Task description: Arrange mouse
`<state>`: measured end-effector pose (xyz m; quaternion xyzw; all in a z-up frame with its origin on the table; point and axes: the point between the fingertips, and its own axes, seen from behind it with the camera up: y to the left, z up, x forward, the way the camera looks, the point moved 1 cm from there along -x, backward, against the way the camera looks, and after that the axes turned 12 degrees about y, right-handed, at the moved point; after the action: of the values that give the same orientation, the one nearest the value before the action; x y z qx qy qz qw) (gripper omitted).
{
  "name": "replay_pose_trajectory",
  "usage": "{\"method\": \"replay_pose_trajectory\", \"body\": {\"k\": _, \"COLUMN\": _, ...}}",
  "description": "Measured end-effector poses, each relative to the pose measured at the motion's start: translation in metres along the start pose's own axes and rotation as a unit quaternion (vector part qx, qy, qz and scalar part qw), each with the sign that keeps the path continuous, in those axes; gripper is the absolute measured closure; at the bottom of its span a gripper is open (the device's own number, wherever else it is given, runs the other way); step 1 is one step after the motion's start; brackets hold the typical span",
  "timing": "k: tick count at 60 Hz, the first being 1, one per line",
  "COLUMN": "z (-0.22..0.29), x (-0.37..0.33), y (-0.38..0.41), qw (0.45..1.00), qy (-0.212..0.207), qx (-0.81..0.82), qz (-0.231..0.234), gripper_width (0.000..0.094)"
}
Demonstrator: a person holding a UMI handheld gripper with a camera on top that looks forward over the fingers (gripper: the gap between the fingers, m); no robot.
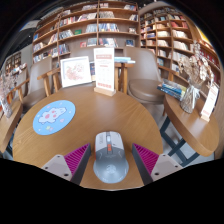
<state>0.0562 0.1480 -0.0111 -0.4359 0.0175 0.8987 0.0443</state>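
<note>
Here, my claw (110, 163) stands spread wide about the mouse (110, 156) on the round wooden table (120, 118).

The grey mouse lies on the tabletop between my two fingers, with a sliver of wood showing at either side, so my pink pads (74, 158) close on nothing and I cannot tell that they touch it. Beyond my left finger lies a round blue mat (54, 117). Farther across the table stand a framed picture (75, 70) and an upright sign card (104, 70). Chairs (146, 70) ring the far side, and bookshelves (92, 25) fill the background. Nothing stands between my fingers and the mouse.
</note>
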Motion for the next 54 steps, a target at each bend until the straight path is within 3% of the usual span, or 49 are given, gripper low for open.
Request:
{"method": "replay_pose_trajectory", "body": {"k": 4, "z": 0.0, "x": 0.001, "y": 0.002, "qw": 1.0, "qy": -0.004, "qx": -0.003, "qz": 0.002, "gripper_width": 0.0131}}
{"method": "replay_pose_trajectory", "body": {"k": 7, "z": 0.001, "x": 0.002, "y": 0.005, "qw": 1.0, "qy": -0.005, "qx": -0.012, "qz": 0.004, "gripper_width": 0.0478}}
{"method": "replay_pose_trajectory", "body": {"k": 18, "z": 0.009, "x": -0.008, "y": 0.009, "qw": 1.0, "qy": 0.006, "qx": 0.0, "qz": 0.007, "gripper_width": 0.0505}}
{"method": "replay_pose_trajectory", "body": {"k": 39, "z": 0.141, "x": -0.066, "y": 0.135, "qw": 0.994, "qy": -0.079, "qx": -0.024, "qz": 0.077, "gripper_width": 0.0506}}
{"method": "replay_pose_trajectory", "body": {"k": 54, "z": 0.143, "x": 0.008, "y": 0.216, "qw": 0.995, "qy": -0.046, "qx": -0.026, "qz": 0.09, "gripper_width": 0.0507}}
